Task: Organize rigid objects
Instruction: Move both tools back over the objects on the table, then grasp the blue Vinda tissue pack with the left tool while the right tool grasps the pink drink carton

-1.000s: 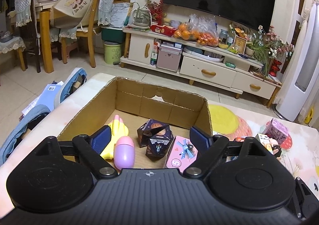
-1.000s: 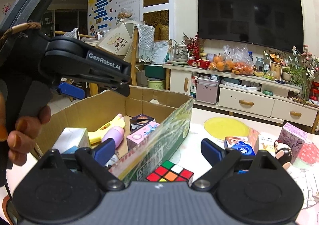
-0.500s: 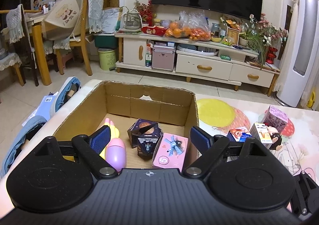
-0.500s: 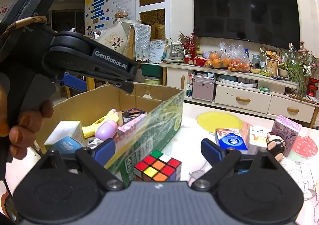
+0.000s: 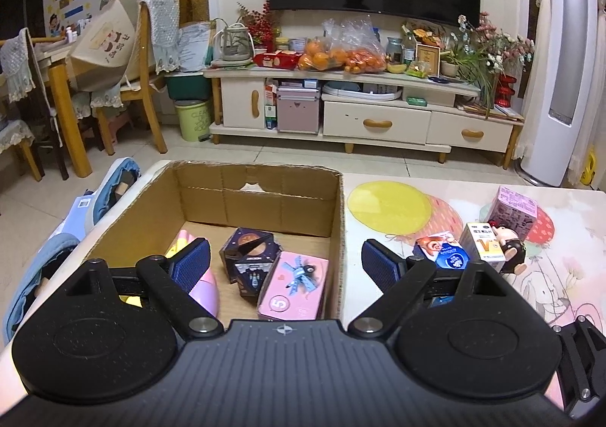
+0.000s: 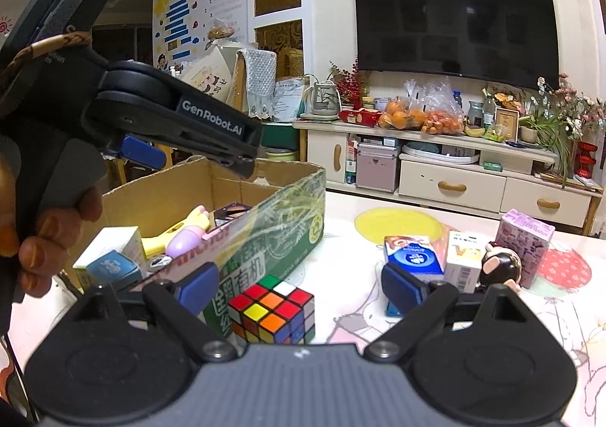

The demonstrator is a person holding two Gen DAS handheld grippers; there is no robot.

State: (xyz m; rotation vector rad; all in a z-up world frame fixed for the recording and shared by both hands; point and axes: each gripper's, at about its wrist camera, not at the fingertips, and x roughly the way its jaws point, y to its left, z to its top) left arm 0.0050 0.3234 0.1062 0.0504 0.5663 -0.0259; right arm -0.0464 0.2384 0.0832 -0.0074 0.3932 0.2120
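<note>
You're partway through. The open brown cardboard box (image 5: pixel 261 196) already holds a pink rectangular card box (image 5: pixel 293 285), a dark faceted puzzle box (image 5: pixel 248 256), a lilac plastic egg (image 6: pixel 183 240) and a yellow plastic toy (image 6: pixel 178 228). Left on the patterned tabletop (image 6: pixel 348 298): the multicoloured 3x3 puzzle cube (image 6: pixel 272 309) just beside the box wall, a blue-and-white carton (image 6: pixel 413 256), a white medicine box (image 6: pixel 462 260), a brown-and-pink figurine (image 6: pixel 500 264) and a lilac printed carton (image 6: pixel 524 241). Your right gripper (image 6: pixel 299 287) is spread wide and empty around the cube; your left gripper (image 5: pixel 284 260) hangs released over the box.

Left gripper (image 5: pixel 285 263) fingers apart, empty, above cardboard box (image 5: pixel 159 215) holding pink box (image 5: pixel 293 285), dark cube (image 5: pixel 248 256).
</note>
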